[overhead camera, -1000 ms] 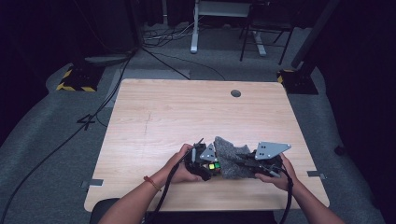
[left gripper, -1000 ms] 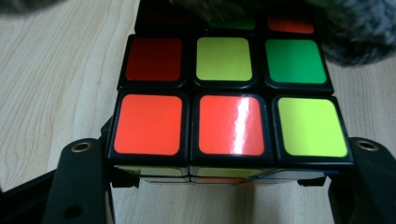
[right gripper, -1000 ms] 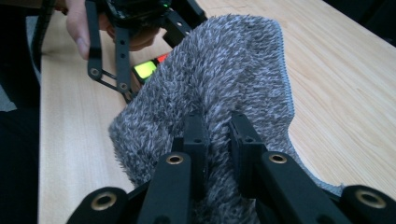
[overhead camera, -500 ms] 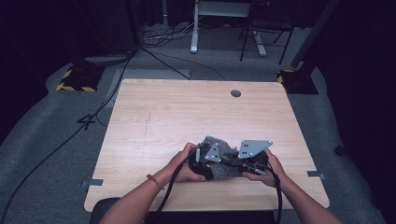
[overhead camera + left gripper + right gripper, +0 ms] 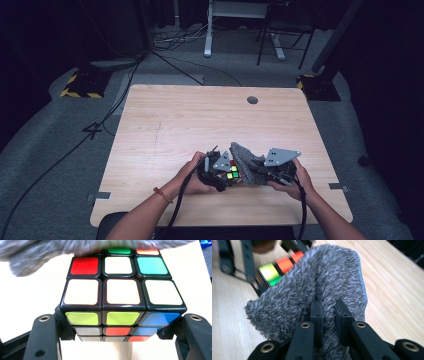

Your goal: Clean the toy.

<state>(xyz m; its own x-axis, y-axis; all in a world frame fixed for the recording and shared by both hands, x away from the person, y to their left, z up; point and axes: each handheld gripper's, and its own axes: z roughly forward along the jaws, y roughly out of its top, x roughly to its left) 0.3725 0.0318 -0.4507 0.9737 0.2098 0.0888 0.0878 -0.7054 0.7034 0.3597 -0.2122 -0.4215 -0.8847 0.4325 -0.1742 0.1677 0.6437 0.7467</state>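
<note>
A scrambled Rubik's cube (image 5: pixel 122 298) sits near the front edge of the wooden bench (image 5: pixel 200 120), a little right of centre, held just above or on the surface; which one is hard to tell. Your left gripper (image 5: pixel 216 172) has its two black fingers (image 5: pixel 43 340) closed against the cube's lower sides, one on each flank, so the cube is clamped low down. White, red, green, yellow and blue stickers face the left gripper's camera.

A fuzzy grey cloth (image 5: pixel 317 290) drapes over the far top edge of the cube, touching it. Your right gripper (image 5: pixel 328 311) pinches a fold of that cloth, its fingers (image 5: pixel 315 315) nearly shut with only the fabric between them. You appear to be wiping the cube.

Beyond this, the bench is bare wood with a round cable hole (image 5: pixel 252 100) near its far edge. Dark floor, cables and a yellow-and-black striped block (image 5: pixel 82 82) lie past it.

What could go wrong: the left grip is low on the cube, so a hard push with the cloth may tip or twist it out of the fingers. The cube's layers could also turn under the sideways rub. The pinched fold is narrow and may slip free if the cloth snags on a corner.
</note>
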